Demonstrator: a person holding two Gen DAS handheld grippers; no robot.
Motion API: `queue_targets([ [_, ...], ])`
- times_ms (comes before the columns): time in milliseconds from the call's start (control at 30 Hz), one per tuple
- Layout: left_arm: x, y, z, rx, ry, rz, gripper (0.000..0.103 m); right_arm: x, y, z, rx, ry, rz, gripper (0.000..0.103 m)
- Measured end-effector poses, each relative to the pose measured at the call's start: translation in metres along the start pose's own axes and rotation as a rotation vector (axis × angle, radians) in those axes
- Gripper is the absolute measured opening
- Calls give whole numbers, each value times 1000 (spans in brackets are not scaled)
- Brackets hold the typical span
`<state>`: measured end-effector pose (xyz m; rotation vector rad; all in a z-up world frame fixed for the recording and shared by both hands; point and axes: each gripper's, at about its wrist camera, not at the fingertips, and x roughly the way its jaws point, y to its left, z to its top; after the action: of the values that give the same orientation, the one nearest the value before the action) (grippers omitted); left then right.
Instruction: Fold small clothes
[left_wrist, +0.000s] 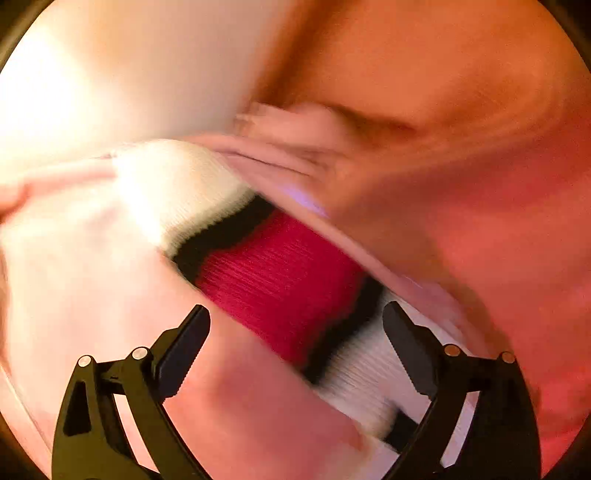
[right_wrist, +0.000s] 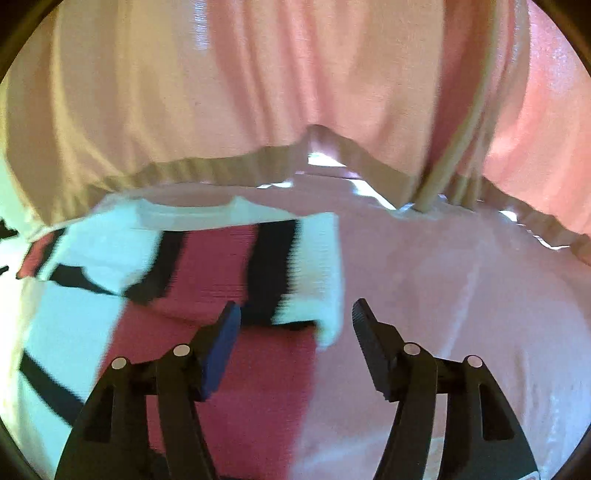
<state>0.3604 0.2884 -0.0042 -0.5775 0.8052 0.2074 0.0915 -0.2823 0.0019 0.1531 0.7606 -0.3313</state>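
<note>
A small knit garment with red, black and white bands (right_wrist: 207, 266) lies on a pink cloth surface (right_wrist: 443, 295), one part folded over the rest. My right gripper (right_wrist: 295, 314) hovers open above the folded part's right edge, its pads touching nothing. In the blurred left wrist view the same knit garment (left_wrist: 280, 280) shows as a diagonal strip between folds of pink fabric (left_wrist: 92, 277). My left gripper (left_wrist: 297, 321) stands wide open over it, and nothing is pinched between its fingers.
Pink fabric with a hem (right_wrist: 258, 92) hangs behind the surface in the right wrist view, and a beige cord (right_wrist: 454, 147) runs down in front of it. More pink cloth (left_wrist: 461, 166) fills the upper right of the left wrist view.
</note>
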Motion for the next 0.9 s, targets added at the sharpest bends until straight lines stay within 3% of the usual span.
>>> queue_targets([
  [67, 17, 36, 29, -54, -1, 96, 92, 6, 14, -6, -27, 16, 25, 61],
  [167, 41, 71, 54, -132, 11, 171, 92, 19, 35, -14, -89, 54, 29, 61],
  [267, 63, 94, 62, -234, 58, 143, 89, 31, 43, -20, -120, 83, 24, 61],
  [333, 70, 94, 65, -242, 33, 158, 86, 34, 44, -24, -115, 92, 20, 61],
  [367, 72, 86, 65, -213, 32, 163, 61, 37, 43, -24, -109, 101, 23, 61],
  [400, 78, 78, 67, -162, 63, 167, 28, 38, 44, -25, -106, 106, 24, 61],
  [433, 82, 71, 68, -128, 82, 185, 15, 39, 43, -25, -101, 110, 24, 61],
  [467, 78, 62, 68, -99, 74, 187, 7, 38, 43, -26, -96, 114, 25, 61],
  [567, 48, 30, 64, -31, -32, 189, 7, 39, 35, -23, -58, 127, 34, 61],
  [667, -11, -43, 42, 152, -137, 93, 6, 33, 22, -17, 10, 116, 55, 61],
  [767, -75, -123, 4, 320, -195, -63, 7, 29, 12, -11, 58, 108, 72, 62],
  [867, -134, -216, -67, 475, -145, -295, 7, 24, -1, -3, 108, 96, 89, 62],
  [900, -142, -234, -85, 510, -122, -337, 7, 23, -4, -2, 115, 93, 87, 62],
])
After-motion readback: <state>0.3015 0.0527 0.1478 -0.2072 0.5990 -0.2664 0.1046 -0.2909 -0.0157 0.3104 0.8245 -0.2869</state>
